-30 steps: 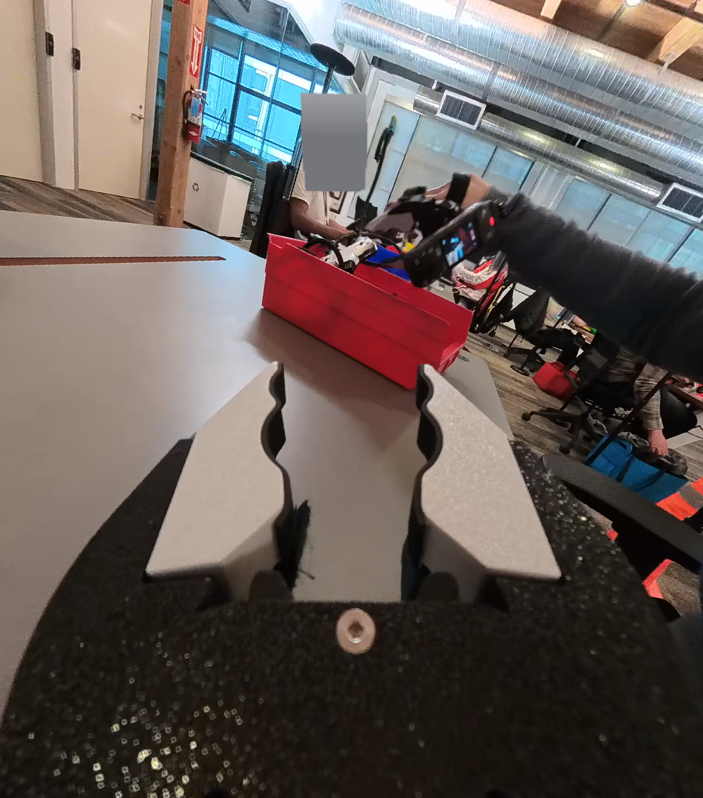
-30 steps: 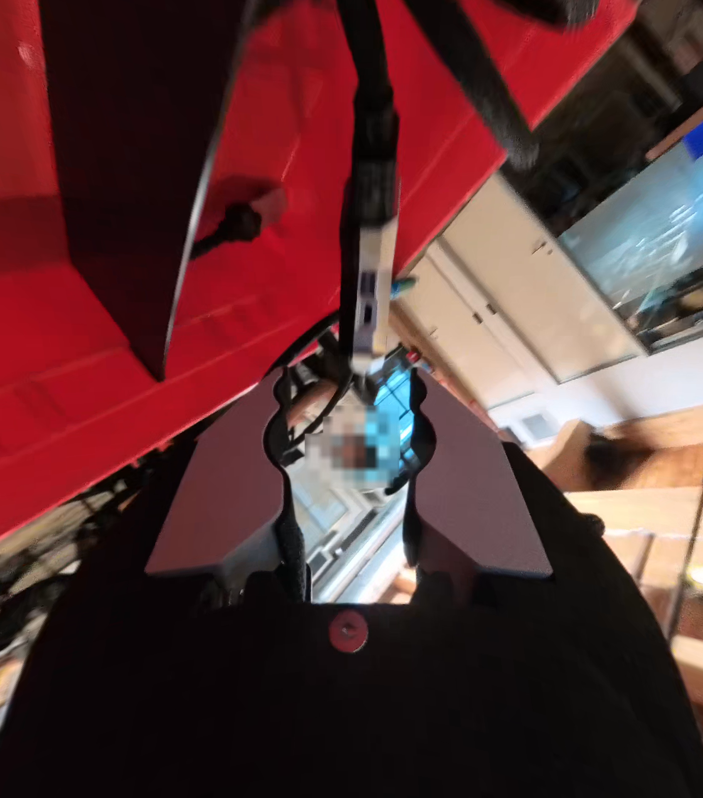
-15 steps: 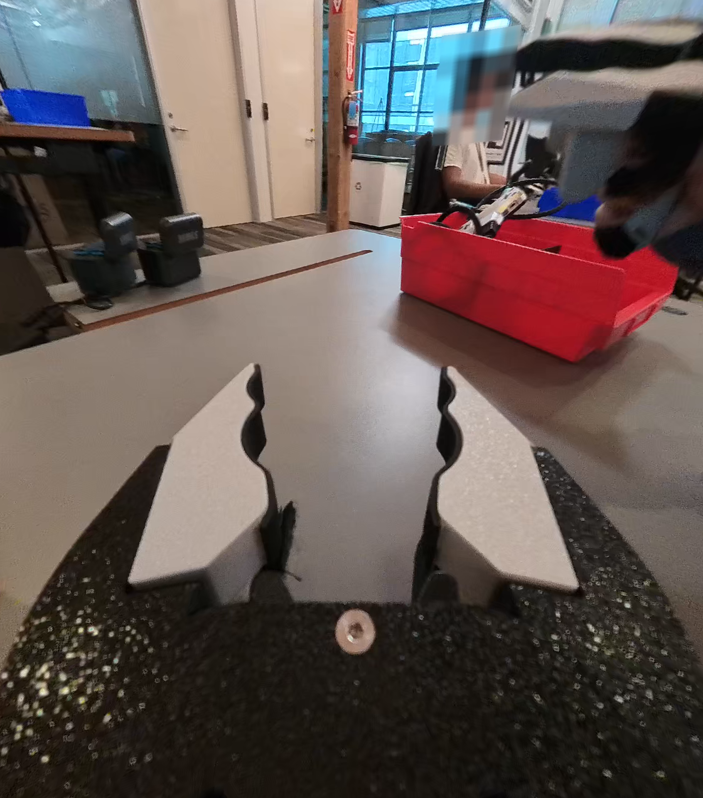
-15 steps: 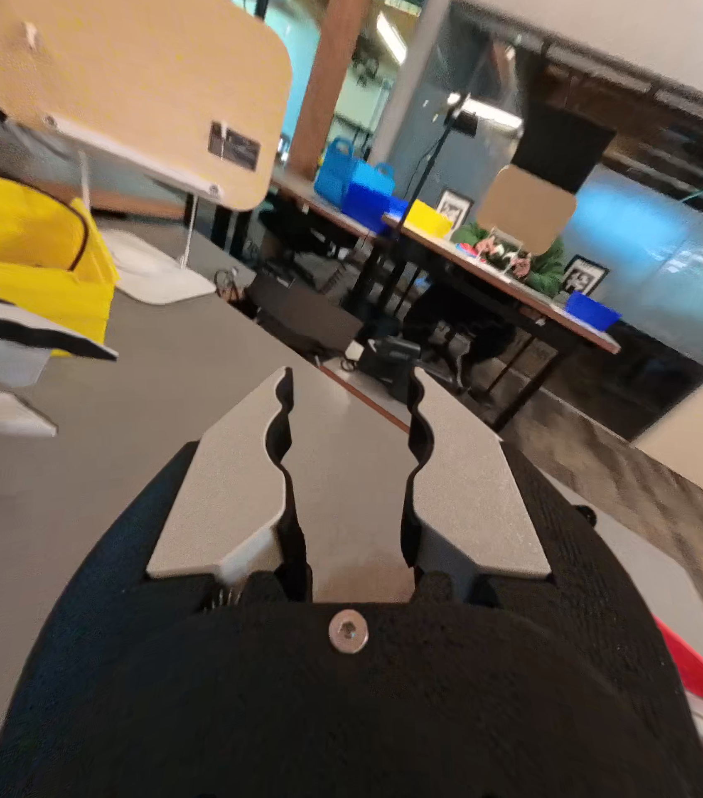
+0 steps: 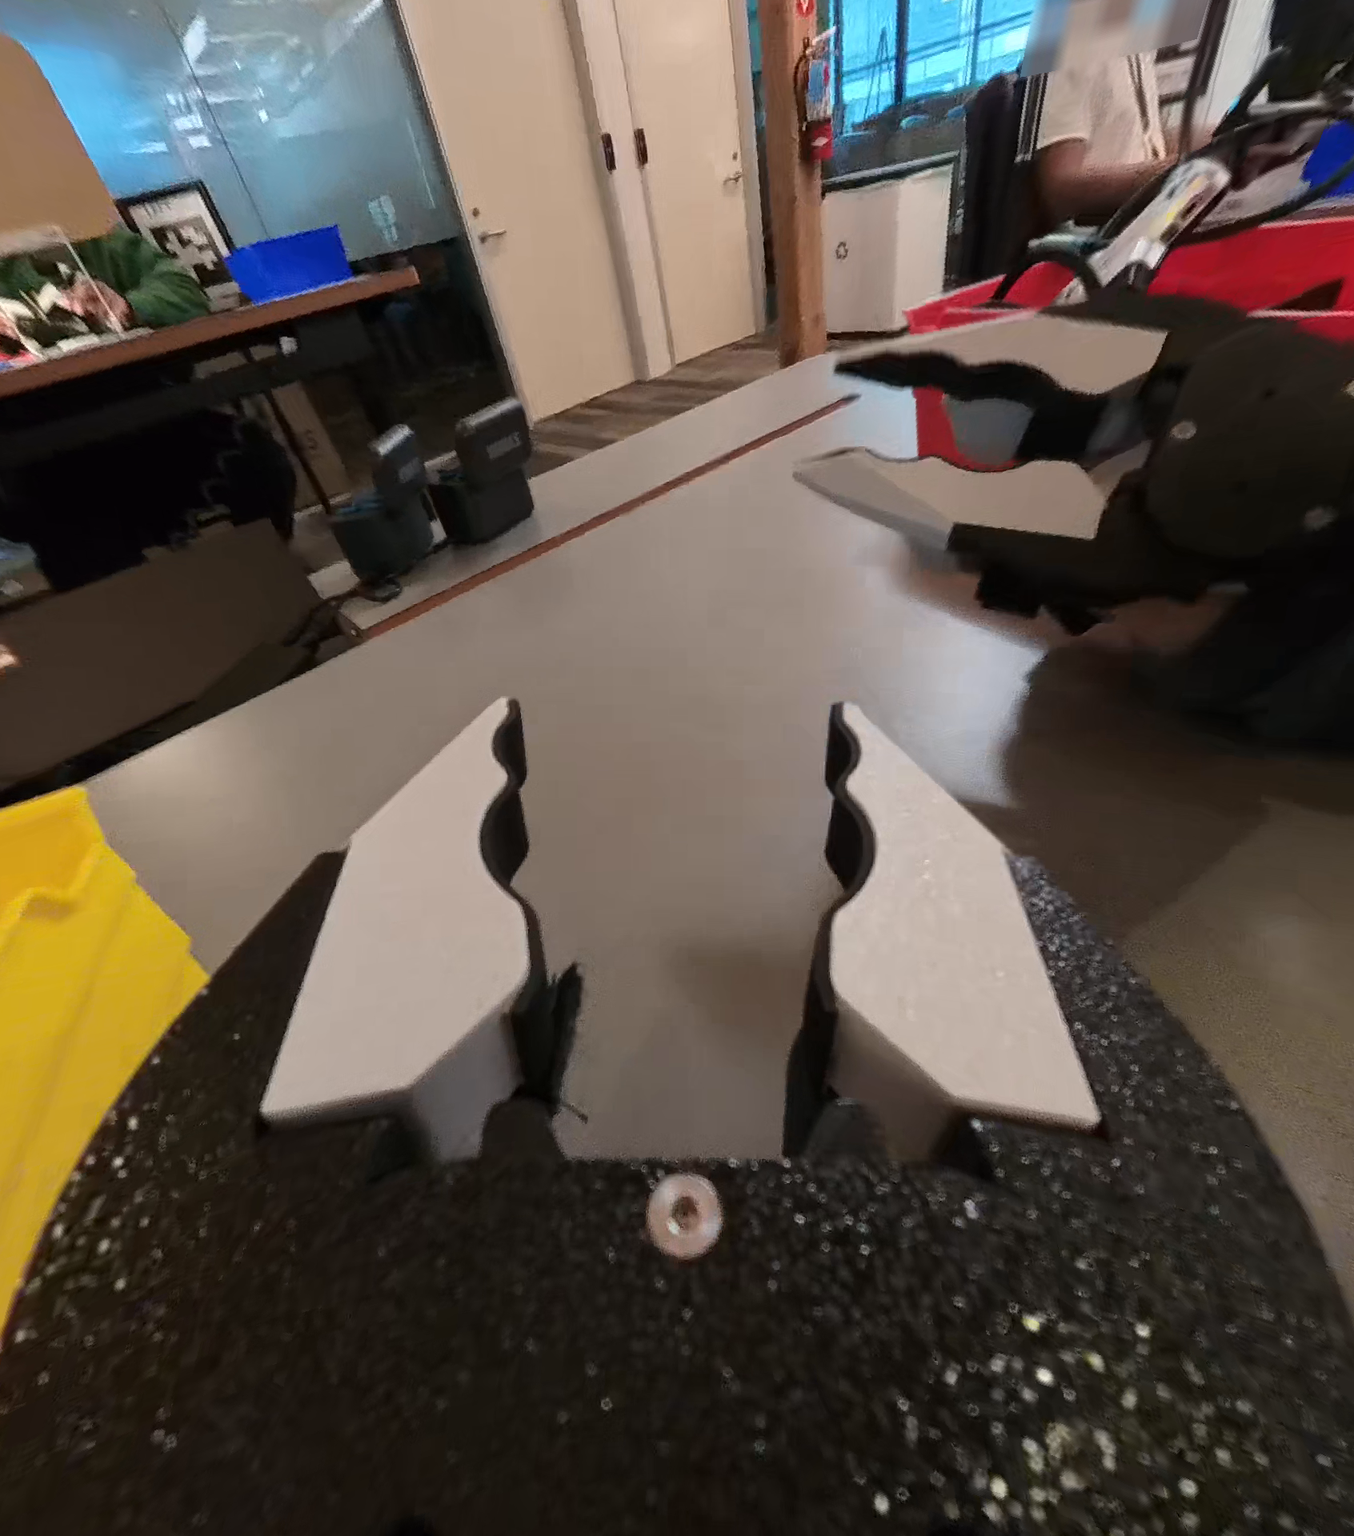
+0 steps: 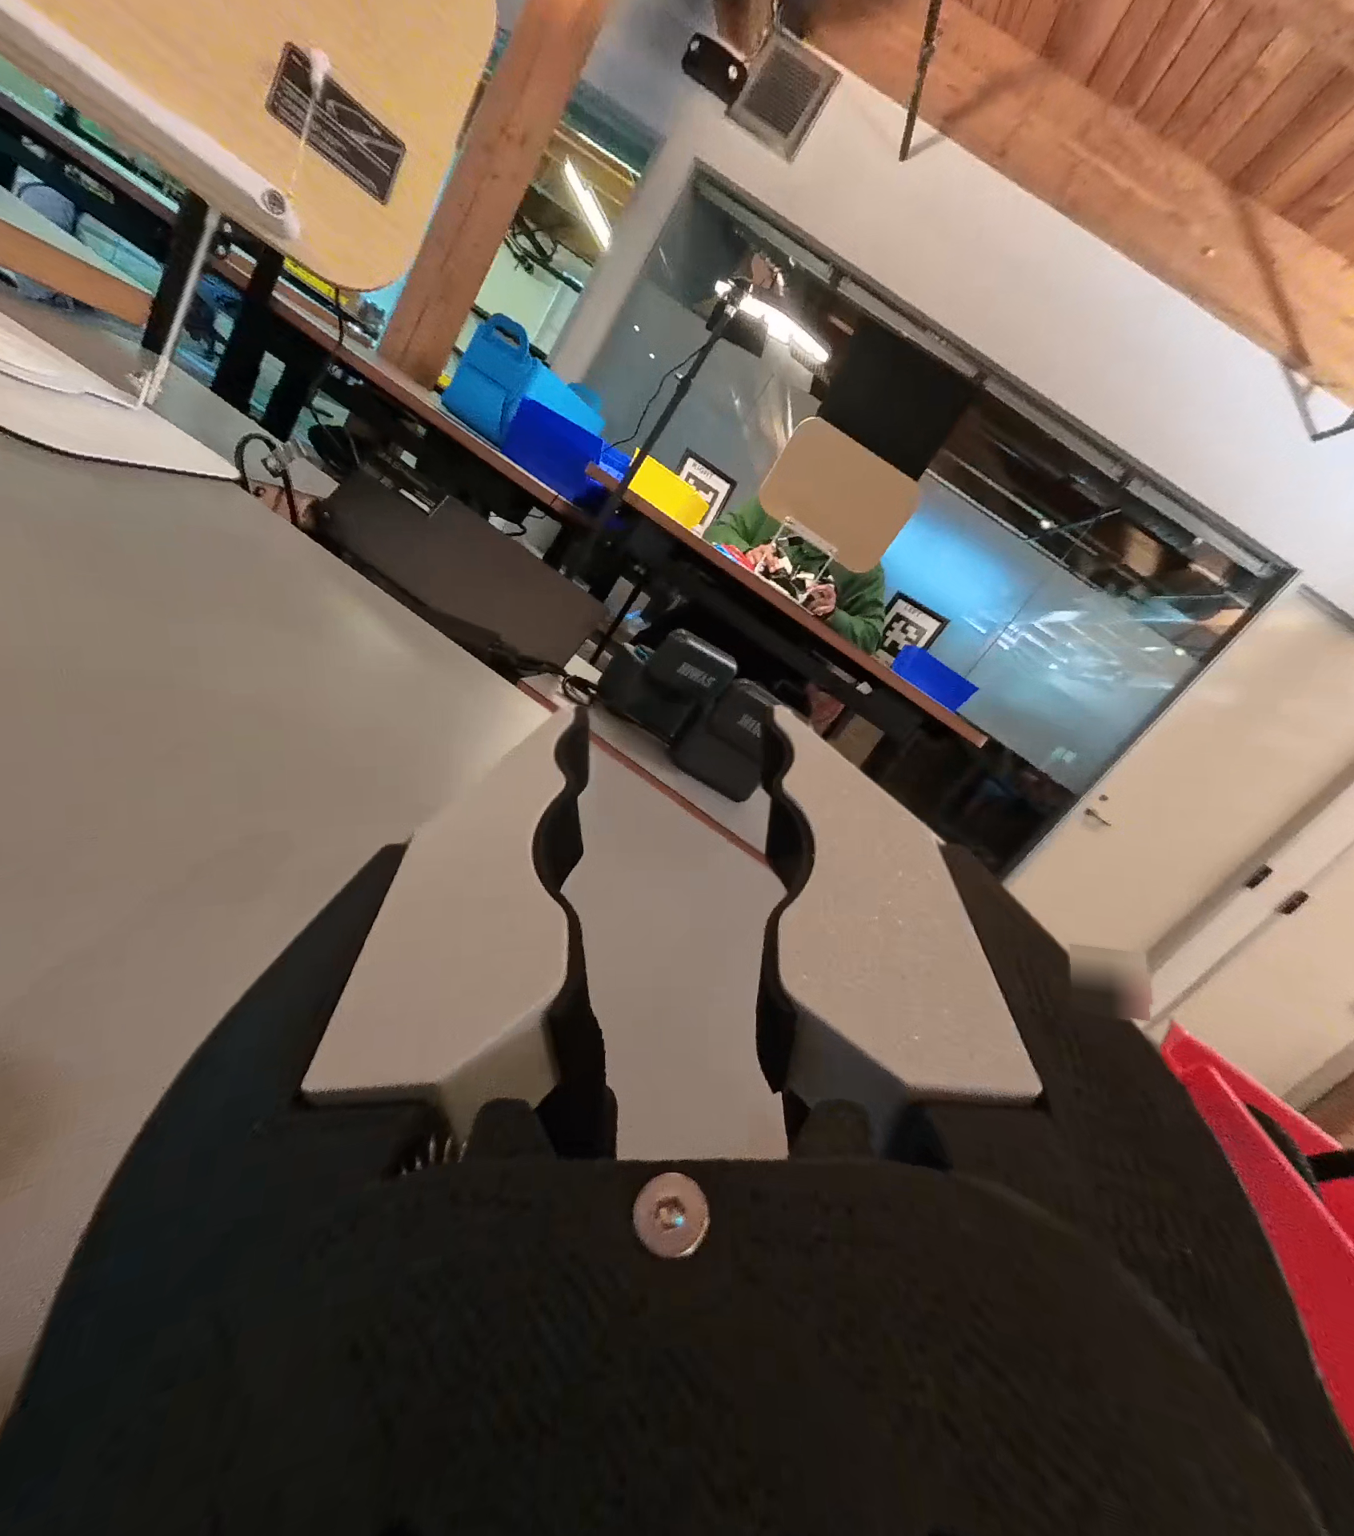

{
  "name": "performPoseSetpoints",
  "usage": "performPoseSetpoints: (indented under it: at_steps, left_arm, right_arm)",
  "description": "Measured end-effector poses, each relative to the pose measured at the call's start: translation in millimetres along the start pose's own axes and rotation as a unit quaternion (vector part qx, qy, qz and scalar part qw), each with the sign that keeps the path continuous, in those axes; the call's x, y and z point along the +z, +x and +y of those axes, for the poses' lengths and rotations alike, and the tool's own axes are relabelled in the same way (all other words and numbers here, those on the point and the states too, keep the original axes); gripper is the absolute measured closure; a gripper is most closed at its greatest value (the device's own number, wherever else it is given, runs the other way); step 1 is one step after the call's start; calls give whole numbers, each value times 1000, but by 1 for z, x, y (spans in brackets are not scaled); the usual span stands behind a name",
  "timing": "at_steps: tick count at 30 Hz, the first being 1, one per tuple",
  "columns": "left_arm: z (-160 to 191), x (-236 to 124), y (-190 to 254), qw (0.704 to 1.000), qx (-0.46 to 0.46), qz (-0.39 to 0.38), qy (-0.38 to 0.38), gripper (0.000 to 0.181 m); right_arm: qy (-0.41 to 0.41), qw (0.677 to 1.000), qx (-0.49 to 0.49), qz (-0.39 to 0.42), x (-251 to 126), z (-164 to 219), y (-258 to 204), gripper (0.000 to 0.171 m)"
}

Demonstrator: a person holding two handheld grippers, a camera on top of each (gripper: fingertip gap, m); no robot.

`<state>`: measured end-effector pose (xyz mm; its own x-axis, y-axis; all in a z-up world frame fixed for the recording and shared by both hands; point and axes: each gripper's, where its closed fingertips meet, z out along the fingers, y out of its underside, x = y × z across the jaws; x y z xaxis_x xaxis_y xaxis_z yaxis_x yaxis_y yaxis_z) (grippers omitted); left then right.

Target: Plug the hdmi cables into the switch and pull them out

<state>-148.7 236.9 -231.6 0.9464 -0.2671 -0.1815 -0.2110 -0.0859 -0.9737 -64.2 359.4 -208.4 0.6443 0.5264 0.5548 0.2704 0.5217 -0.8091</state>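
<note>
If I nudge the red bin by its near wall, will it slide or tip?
Probably slide: the red bin is low and wide on the smooth grey table. It looks like thin plastic, so likely light. The cables sticking out may shift or snag. Both hand-held grippers, left and right, are open and empty.

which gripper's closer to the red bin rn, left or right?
Right. The right gripper hangs open just in front of the red bin; the left gripper, also open, sits farther back over the table.
</note>
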Motion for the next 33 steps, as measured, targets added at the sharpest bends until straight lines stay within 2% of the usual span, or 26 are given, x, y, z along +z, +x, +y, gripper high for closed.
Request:
performPoseSetpoints:
  at_steps: [3, 5, 8, 10, 12, 14, 16, 19, 21, 26, 29, 31, 33]
  left_arm:
    - [-26, -12, 0, 999, 15, -9, 30, 110]
    - [-50, -30, -10, 999, 18, -36, 34, 102]
    - [-85, -73, -58, 993, 31, -114, 21, 101]
    - [-93, -94, -105, 987, 19, -161, -17, 102]
    - [-78, -100, -151, 978, -30, -184, -97, 96]
    - [-50, -93, -178, 967, -109, -156, -169, 86]
    - [-16, -84, -187, 950, -167, -101, -243, 93]
    - [40, -77, -192, 906, -225, -48, -354, 96]
    - [63, -72, -197, 889, -250, -28, -383, 100]
    - [104, -69, -206, 852, -285, -11, -438, 96]
    - [109, -61, -200, 849, -309, 31, -427, 105]
    - [110, -61, -190, 834, -334, 69, -434, 113]
    - [110, -63, -189, 832, -335, 71, -437, 123]
  right_arm:
    - [-15, 999, 35, 1, 1, 9, 6, 132]
    - [-18, 998, 61, -5, 1, 13, 9, 132]
    - [-18, 997, 70, 5, 0, 14, 15, 135]
    - [-12, 998, 61, 1, 1, 12, 12, 136]
    - [-5, 999, 53, -5, 2, 8, 9, 137]
    - [7, 999, 44, -9, 3, 4, 6, 138]
    - [15, 999, 42, -15, 3, 1, 4, 138]
    - [17, 998, 53, -20, 2, 1, 4, 138]
    - [17, 998, 59, -22, 2, 2, 5, 139]
    - [17, 998, 60, -31, 2, 2, 2, 139]
    - [18, 998, 52, -37, 3, 1, -2, 139]
    - [18, 998, 49, -41, 3, 0, -4, 139]
    - [19, 998, 49, -44, 2, 0, -5, 140]
